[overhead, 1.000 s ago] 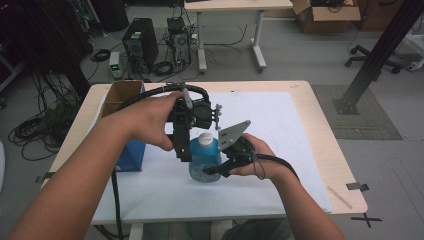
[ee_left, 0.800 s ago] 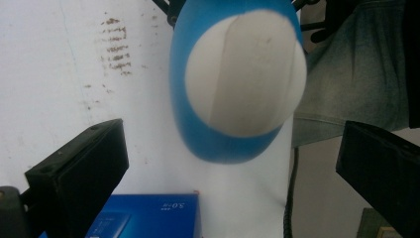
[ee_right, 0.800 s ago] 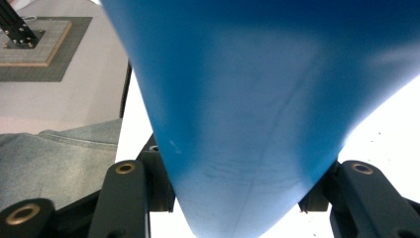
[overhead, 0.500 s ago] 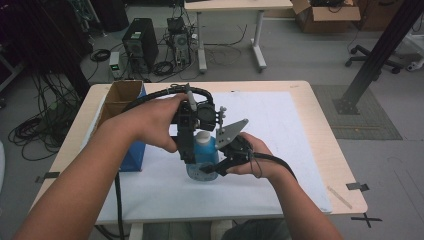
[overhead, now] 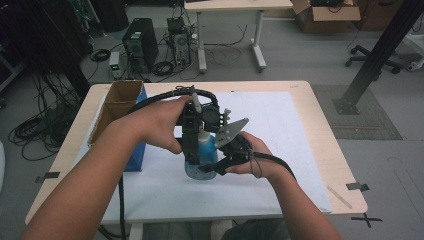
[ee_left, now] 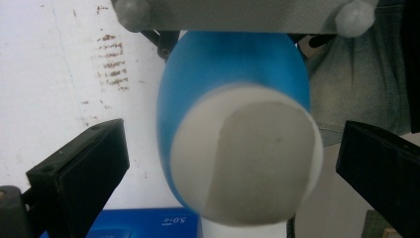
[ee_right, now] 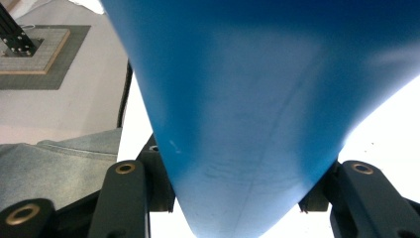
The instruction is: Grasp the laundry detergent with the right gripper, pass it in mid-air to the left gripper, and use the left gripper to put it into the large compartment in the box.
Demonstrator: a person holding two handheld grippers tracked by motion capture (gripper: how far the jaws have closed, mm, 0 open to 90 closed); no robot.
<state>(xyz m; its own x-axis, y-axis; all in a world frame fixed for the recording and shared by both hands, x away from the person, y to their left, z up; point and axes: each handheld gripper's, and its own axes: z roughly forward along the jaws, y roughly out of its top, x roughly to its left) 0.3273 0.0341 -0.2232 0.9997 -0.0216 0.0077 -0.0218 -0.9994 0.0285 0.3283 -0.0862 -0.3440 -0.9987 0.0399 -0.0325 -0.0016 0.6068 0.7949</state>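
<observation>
A blue bottle [overhead: 206, 150] with a white cap [ee_left: 247, 158] stands on the white sheet at the table's middle. My right gripper [overhead: 216, 167] is shut on the bottle's lower body, its jaws pressing both sides of the blue bottle [ee_right: 257, 99]. My left gripper [overhead: 196, 149] comes down from above over the bottle's top. In the left gripper view its jaws stand open, one on each side of the cap, with a gap on both sides. One black finger [overhead: 190, 145] runs down the bottle's left side.
A blue box with open cardboard flaps [overhead: 120, 102] stands at the table's left, close to the left forearm. The white sheet [overhead: 285, 130] covers most of the wooden table [overhead: 325, 115]. Cables trail from both grippers.
The left gripper has edged slightly to the right and down over the bottle's top. The right gripper and the bottle have stayed put.
</observation>
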